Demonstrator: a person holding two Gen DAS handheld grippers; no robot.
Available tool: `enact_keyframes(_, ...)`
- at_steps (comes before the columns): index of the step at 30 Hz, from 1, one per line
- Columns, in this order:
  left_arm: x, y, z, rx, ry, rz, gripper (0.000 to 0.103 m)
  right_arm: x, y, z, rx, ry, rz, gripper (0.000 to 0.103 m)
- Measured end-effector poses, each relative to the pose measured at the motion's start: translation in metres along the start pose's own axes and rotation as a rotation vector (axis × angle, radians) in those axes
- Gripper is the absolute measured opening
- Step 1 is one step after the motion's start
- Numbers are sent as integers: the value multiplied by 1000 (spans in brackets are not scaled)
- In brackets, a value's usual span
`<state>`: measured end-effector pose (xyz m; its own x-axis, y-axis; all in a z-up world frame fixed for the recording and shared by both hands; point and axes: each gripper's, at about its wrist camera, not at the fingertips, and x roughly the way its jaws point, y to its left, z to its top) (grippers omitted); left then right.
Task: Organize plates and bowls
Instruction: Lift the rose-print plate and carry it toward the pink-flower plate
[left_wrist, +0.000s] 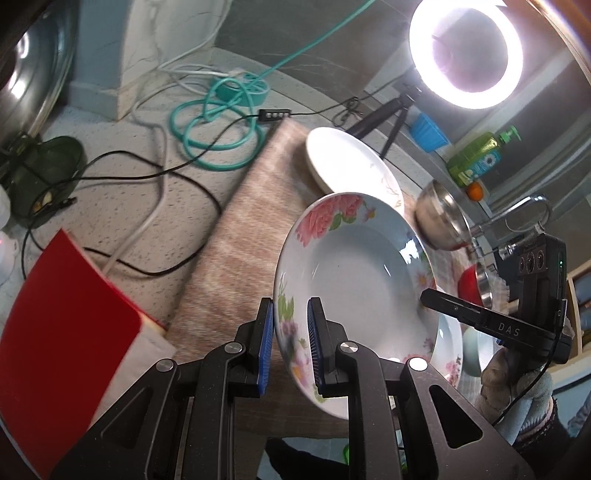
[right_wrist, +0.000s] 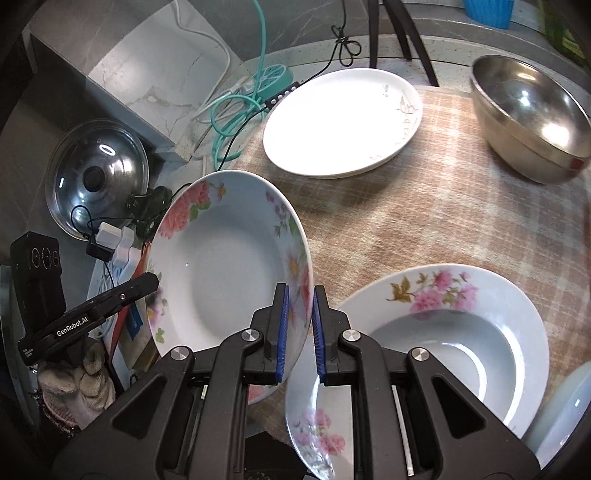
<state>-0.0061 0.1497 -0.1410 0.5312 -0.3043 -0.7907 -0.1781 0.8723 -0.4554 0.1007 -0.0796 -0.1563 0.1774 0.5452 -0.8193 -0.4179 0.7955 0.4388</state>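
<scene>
The floral soup plate you are carrying hangs tilted in the air above the near edge of the checked placemat, pinched on opposite sides of its rim: your left gripper is clamped on the rim nearest its own camera, and your right gripper is clamped on the far side, its jaws nearly together with only the thin rim between the blue pads. Directly below and to the right sits a second floral soup plate flat on the placemat, which looks like the natural partner to stack onto. Further back lie a stack of plain white plates and a steel bowl, both well apart from what you hold. The main risk is the grip itself: glazed rim, narrow pads, plate steeply tilted, so if your two hands drift apart or twist unevenly the rim could slide out of one pair of pads and the plate would swing or drop onto the one below and chip it. Level it before lowering, and watch that the lower edge does not catch the resting plate's rim. The teal cable and ring light sit clear of your path
</scene>
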Motion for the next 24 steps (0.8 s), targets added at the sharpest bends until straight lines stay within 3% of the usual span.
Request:
enact_keyframes(14,30,-55,-7,137,87,-88,16,-45,-52,-47,155,-66,-62,13)
enact_keyframes(24,57,-89,-16,248,166,-111,16,-68,-85,-83,257,-96,-113,13)
